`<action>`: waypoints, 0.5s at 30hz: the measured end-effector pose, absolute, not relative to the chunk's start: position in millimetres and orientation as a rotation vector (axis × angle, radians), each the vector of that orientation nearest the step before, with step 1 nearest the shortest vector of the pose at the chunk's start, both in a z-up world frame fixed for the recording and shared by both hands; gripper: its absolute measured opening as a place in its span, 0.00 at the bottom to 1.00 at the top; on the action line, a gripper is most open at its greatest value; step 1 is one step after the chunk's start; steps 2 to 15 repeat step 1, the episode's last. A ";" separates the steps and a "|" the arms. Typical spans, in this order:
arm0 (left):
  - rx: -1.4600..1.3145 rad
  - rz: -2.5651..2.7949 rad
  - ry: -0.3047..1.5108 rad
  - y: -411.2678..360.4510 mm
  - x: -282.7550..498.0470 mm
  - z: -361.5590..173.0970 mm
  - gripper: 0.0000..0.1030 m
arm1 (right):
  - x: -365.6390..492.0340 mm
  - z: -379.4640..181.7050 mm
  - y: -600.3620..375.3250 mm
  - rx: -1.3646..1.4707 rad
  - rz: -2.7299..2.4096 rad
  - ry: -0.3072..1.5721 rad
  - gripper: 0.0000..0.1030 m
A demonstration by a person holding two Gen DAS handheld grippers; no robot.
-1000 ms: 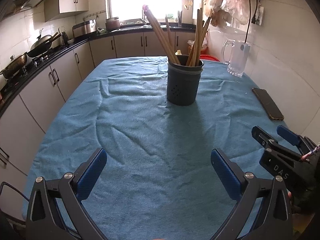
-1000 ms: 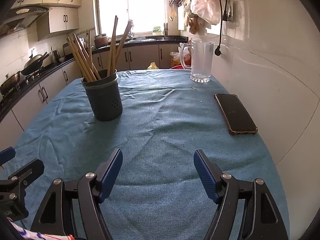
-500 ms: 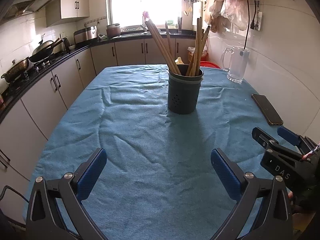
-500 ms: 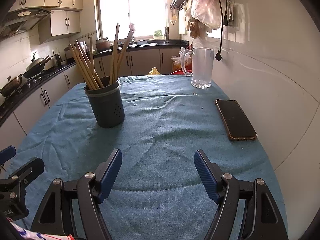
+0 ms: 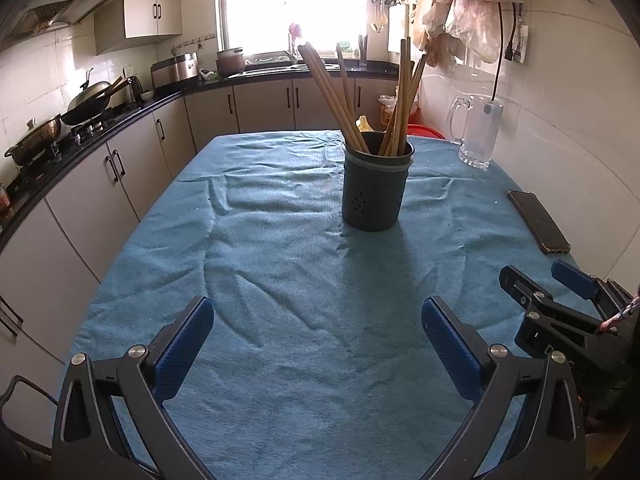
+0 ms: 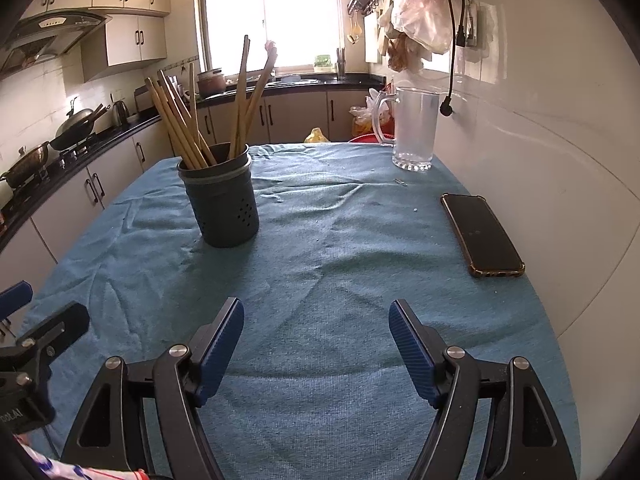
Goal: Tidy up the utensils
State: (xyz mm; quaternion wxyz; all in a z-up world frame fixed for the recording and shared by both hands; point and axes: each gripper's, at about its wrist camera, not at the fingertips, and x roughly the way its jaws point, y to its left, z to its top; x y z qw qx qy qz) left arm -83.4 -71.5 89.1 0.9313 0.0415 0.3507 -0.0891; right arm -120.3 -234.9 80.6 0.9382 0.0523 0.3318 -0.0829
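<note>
Wooden chopsticks (image 5: 394, 120) stand bunched in a dark utensil holder (image 5: 375, 188) mid-table on the blue cloth (image 5: 280, 280). No loose utensils show. The left gripper (image 5: 316, 332) and right gripper (image 6: 316, 334) hover near the front edge, jaws wide, holding nothing. Any approach should probably stay low and slow, avoiding the leaning sticks.

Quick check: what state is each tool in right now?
Left tool: open, holding nothing.
Right tool: open, holding nothing.
</note>
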 end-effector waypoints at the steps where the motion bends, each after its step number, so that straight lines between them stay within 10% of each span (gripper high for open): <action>1: 0.083 -0.180 0.718 -69.4 -83.8 92.0 1.00 | -120.5 81.0 -235.7 0.107 -0.170 0.678 0.77; 15: 0.083 -0.180 0.718 -69.4 -83.8 92.0 1.00 | -120.5 81.0 -235.7 0.107 -0.170 0.678 0.77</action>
